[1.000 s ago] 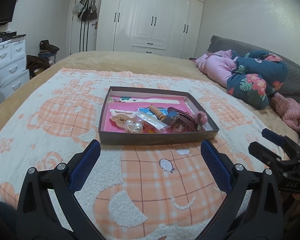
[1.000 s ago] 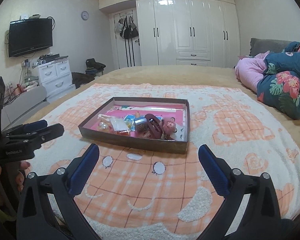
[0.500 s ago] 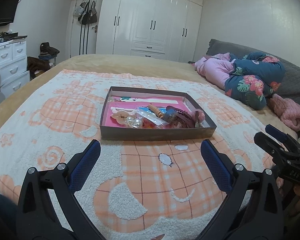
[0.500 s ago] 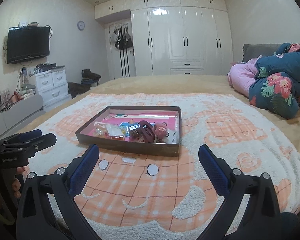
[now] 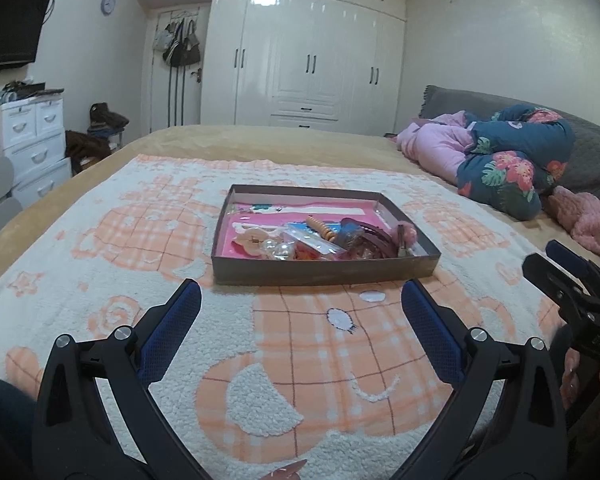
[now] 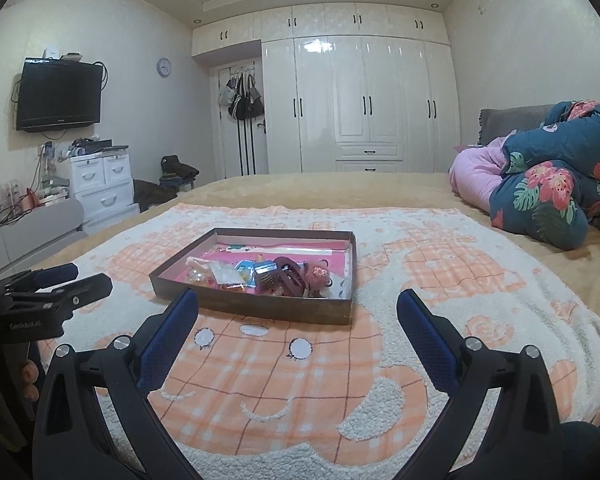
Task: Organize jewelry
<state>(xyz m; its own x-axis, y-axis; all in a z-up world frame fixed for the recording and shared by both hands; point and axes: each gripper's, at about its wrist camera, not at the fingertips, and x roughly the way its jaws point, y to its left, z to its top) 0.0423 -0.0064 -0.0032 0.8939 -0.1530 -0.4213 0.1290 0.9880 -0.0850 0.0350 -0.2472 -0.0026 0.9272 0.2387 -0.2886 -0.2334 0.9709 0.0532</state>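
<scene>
A shallow brown box (image 5: 324, 270) with a pink lining lies on a peach and white blanket on the bed; it also shows in the right wrist view (image 6: 260, 308). It holds mixed jewelry and hair pieces: a white clip (image 5: 254, 240), a dark red claw clip (image 6: 290, 276), a pink pompom (image 6: 318, 274). My left gripper (image 5: 300, 312) is open and empty, short of the box. My right gripper (image 6: 298, 320) is open and empty, near the box's front wall. Each gripper shows at the edge of the other's view.
The blanket (image 5: 320, 360) covers the near part of the bed. Rolled quilts (image 5: 512, 168) lie at the right. White wardrobes (image 6: 360, 104) stand behind. A drawer unit (image 6: 104, 184) and a wall TV (image 6: 58, 94) are at the left.
Both grippers have dropped lower and tilted up, so the box looks flatter and more of the room shows. Both stay open and empty.
</scene>
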